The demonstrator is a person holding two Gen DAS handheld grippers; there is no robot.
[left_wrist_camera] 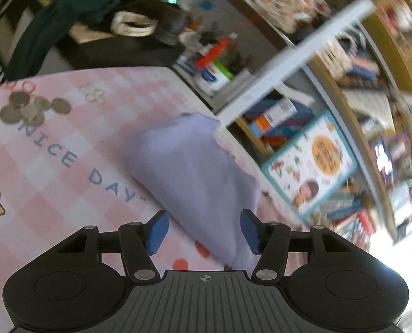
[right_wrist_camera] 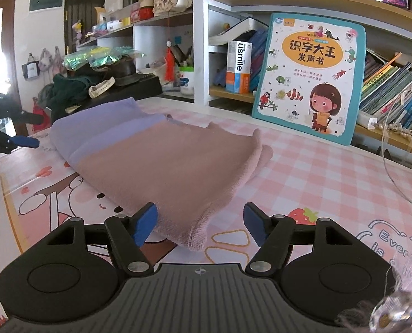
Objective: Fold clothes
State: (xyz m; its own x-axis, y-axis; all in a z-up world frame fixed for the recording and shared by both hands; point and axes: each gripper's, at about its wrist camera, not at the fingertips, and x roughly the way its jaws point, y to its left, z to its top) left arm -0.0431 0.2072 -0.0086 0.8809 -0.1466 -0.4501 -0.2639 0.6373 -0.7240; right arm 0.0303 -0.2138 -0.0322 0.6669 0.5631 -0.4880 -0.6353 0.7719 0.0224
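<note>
While the folded sweater (right_wrist_camera: 161, 161) lies on the pink checked mat (right_wrist_camera: 317, 172), both the left gripper (left_wrist_camera: 201, 231) and right gripper (right_wrist_camera: 200, 226) at six o'clock stand open, gripping nothing.

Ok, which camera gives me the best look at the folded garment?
The right wrist view: the folded garment lies sharp, showing lilac and dusty pink bands and its stacked edges. The left wrist view is motion-blurred and shows only the lilac end.

Folded garment (right_wrist_camera: 161, 161) (lilac and pink) flat on tablecloth (right_wrist_camera: 317, 183)
</note>
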